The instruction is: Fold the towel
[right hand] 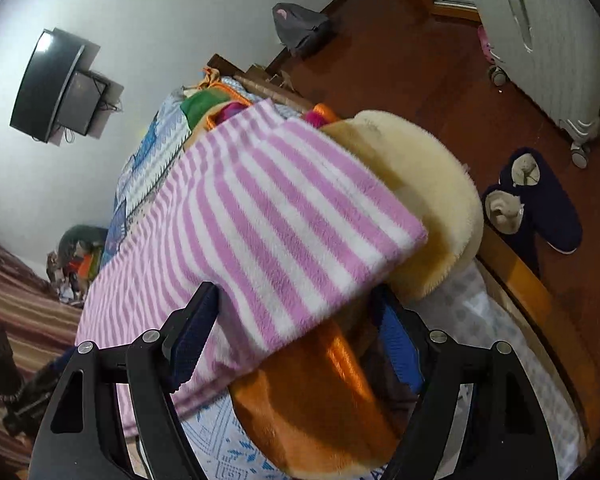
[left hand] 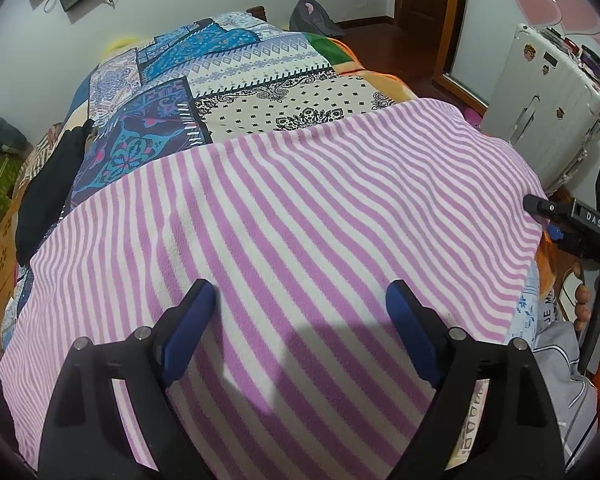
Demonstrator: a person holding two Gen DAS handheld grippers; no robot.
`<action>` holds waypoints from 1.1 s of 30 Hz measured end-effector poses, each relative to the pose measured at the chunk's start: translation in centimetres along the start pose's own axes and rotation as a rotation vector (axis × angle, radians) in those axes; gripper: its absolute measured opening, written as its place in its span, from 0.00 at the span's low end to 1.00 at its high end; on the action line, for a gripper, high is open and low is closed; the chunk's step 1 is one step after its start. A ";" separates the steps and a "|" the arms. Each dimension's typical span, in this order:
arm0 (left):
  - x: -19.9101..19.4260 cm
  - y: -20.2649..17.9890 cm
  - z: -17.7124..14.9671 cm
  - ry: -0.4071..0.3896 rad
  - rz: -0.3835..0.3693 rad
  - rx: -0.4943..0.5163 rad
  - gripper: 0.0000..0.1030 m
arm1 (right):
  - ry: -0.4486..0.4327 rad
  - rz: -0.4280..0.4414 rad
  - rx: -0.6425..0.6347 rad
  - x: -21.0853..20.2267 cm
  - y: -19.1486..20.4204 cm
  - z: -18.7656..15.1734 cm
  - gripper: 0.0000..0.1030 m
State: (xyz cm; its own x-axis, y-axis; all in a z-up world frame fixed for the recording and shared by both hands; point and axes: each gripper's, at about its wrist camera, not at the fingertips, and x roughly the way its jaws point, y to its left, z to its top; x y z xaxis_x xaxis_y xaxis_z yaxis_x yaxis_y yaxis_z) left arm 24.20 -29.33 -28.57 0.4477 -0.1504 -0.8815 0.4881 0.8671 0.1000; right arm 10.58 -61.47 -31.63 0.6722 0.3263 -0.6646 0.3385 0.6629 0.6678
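Note:
A pink-and-white striped towel (left hand: 300, 220) lies spread flat across the bed. My left gripper (left hand: 300, 288) hovers just above its near middle, blue pads wide apart and nothing between them. My right gripper (left hand: 540, 205) reaches in at the towel's right edge, held by a person's hand (left hand: 582, 300). In the right wrist view the towel's corner (right hand: 300, 232) and a fold of orange and cream plush blanket (right hand: 420, 200) lie between the spread fingers of the right gripper (right hand: 296, 294). The pads do not visibly press on them.
A patterned bedspread (left hand: 260, 80) covers the bed beyond the towel, with a dark garment (left hand: 48, 188) at its left. A white suitcase (left hand: 548, 100) stands to the right. Dark slippers (right hand: 540, 208) lie on the wooden floor beside the bed frame (right hand: 512, 276).

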 end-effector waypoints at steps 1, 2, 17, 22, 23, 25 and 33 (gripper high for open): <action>0.0 0.0 0.0 0.000 0.003 0.002 0.85 | -0.006 -0.004 -0.004 0.1 0.3 0.1 0.72; 0.0 -0.1 0.0 -0.001 0.008 0.004 0.85 | -0.018 -0.009 -0.009 0.1 0.4 0.3 0.72; -0.6 0.4 0.1 -0.008 -0.018 -0.031 0.85 | -0.143 -0.072 -0.130 -2.4 3.5 2.4 0.07; -2.2 1.6 0.0 -0.038 -0.035 -0.066 0.85 | -0.189 -0.070 -0.226 -4.1 6.7 2.8 0.06; -2.6 1.9 -0.1 -0.048 -0.031 -0.069 0.85 | -0.198 -0.063 -0.246 -4.5 7.5 2.9 0.06; -3.6 2.5 -0.2 -0.071 -0.024 -0.077 0.85 | -0.216 -0.045 -0.288 -5.1 9.3 3.0 0.06; -8.0 6.4 -1.6 -0.170 -0.008 -0.137 0.85 | -0.245 0.067 -0.462 -6.0 17.7 2.9 0.06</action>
State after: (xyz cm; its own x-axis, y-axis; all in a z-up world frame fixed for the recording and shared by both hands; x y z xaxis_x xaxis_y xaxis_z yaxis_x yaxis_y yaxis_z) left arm 22.55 -21.80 -21.62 0.5698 -0.2251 -0.7904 0.3910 0.9202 0.0198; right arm 14.43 -53.65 -14.80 0.8354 0.2472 -0.4908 0.0016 0.8920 0.4520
